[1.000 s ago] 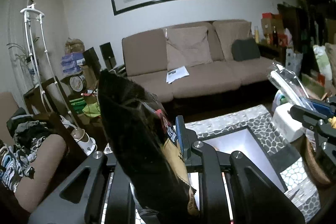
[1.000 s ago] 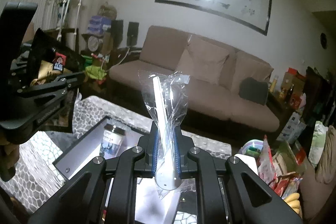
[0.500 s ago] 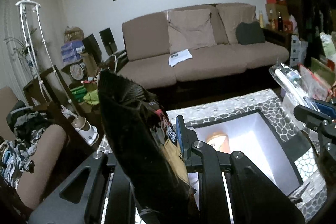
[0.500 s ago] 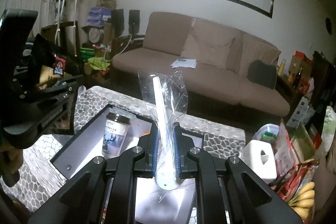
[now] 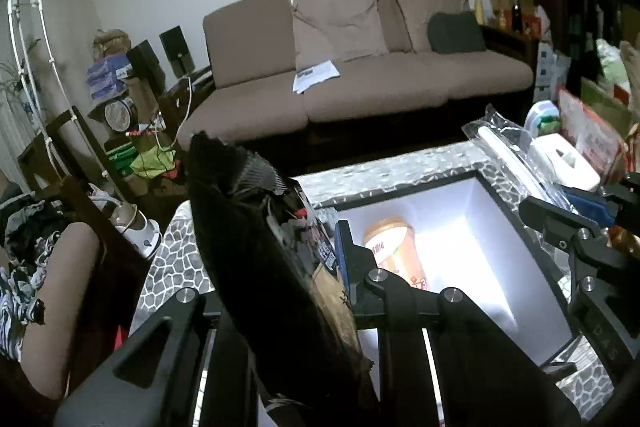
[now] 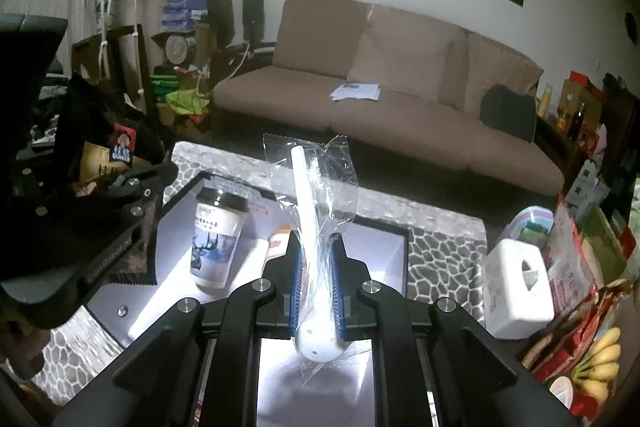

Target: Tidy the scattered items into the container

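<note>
Fingers of the left gripper point(image 5: 304, 291) clamp one dark snack bag point(image 5: 272, 267), which stands up between them. The right gripper point(image 6: 316, 291) pinches one white spoon in a clear wrapper point(image 6: 310, 223), handle pointing up past the blue pads. Both grippers have sunk closer to the white-lined box point(image 6: 384, 239), which now fills more of each view. Inside it lie two cups point(image 6: 214, 239).

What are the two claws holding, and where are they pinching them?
Left claw pinches the black snack bag near its lower end. Right claw pinches the wrapped white spoon low on its handle, just above the bowl.
</note>
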`<state>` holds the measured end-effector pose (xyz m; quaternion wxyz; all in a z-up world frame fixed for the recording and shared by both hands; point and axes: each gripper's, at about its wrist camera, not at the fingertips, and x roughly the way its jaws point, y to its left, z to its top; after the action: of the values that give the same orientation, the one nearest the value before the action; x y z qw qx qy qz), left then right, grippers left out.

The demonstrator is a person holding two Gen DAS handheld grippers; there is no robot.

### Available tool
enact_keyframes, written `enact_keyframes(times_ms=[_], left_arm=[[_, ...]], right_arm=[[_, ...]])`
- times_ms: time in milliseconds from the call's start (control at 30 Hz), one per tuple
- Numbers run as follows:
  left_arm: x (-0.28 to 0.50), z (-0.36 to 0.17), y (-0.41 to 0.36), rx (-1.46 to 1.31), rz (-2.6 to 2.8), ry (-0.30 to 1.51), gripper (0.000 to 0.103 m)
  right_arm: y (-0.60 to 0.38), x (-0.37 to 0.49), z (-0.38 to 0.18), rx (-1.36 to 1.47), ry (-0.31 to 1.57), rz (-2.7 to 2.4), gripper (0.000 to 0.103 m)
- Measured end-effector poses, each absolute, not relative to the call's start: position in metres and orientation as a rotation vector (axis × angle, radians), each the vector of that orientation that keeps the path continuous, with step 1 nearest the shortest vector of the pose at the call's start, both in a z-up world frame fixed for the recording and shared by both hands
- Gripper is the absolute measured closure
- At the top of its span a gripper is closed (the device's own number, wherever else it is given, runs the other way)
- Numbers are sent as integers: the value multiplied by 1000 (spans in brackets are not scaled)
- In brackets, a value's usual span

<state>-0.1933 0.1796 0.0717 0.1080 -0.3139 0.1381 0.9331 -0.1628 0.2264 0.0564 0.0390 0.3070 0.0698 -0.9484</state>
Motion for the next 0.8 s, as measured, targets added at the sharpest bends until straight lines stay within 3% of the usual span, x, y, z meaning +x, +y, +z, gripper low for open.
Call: enact_keyframes(times_ms=[800], left_arm=[[-231, -22, 192, -1219, 2569, 383, 89]], right_arm=[[223, -198, -21, 1219, 120, -2793, 91]])
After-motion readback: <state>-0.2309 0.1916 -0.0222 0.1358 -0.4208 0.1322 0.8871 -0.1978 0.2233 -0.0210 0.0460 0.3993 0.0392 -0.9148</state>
